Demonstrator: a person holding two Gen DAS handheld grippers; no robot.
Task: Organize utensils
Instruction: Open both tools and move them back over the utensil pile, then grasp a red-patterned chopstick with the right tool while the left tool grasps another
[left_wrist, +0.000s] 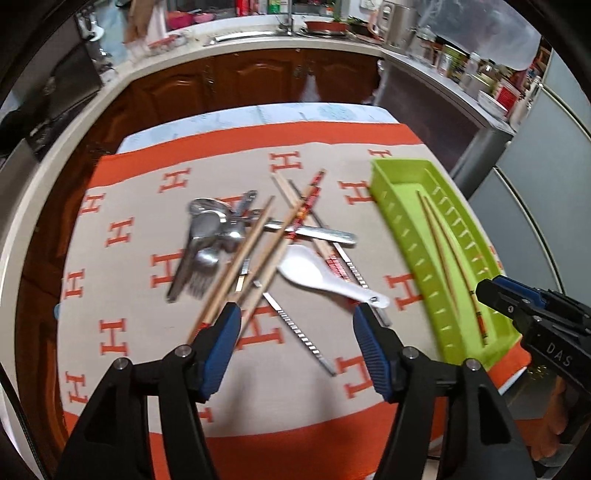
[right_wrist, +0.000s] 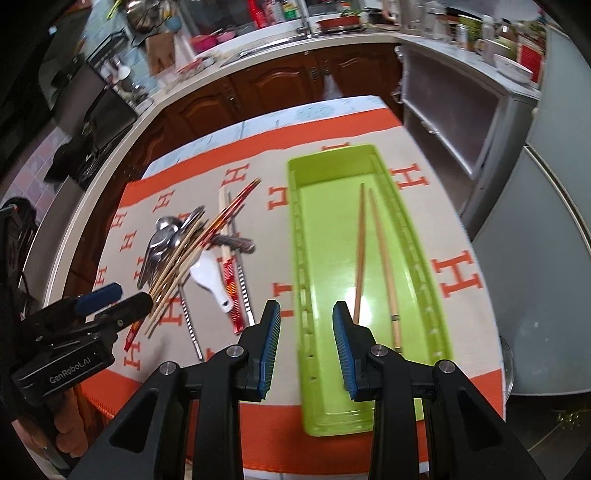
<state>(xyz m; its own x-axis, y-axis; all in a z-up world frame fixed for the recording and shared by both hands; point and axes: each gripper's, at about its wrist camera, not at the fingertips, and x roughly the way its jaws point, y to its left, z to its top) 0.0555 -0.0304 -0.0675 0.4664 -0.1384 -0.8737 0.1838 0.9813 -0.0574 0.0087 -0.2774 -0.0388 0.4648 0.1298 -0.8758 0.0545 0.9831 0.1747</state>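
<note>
left gripper (left_wrist: 297, 317): jaws released, empty, over jumbled metal-and-wood utensil pile (left_wrist: 255, 240) for next pick | right gripper (right_wrist: 306, 317): jaws parted, empty, above green plastic tray (right_wrist: 295, 258) at table's right edge; two wooden chopsticks (right_wrist: 373, 254) sorted inside

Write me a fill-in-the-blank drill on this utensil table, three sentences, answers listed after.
1. The green tray holds two wooden ____ and nothing else.
2. The white spoon lies on the cloth, ____ the tray.
3. Nothing sits between the fingers of the left gripper, so it is ____.

Missing words: chopsticks; outside; open
</note>
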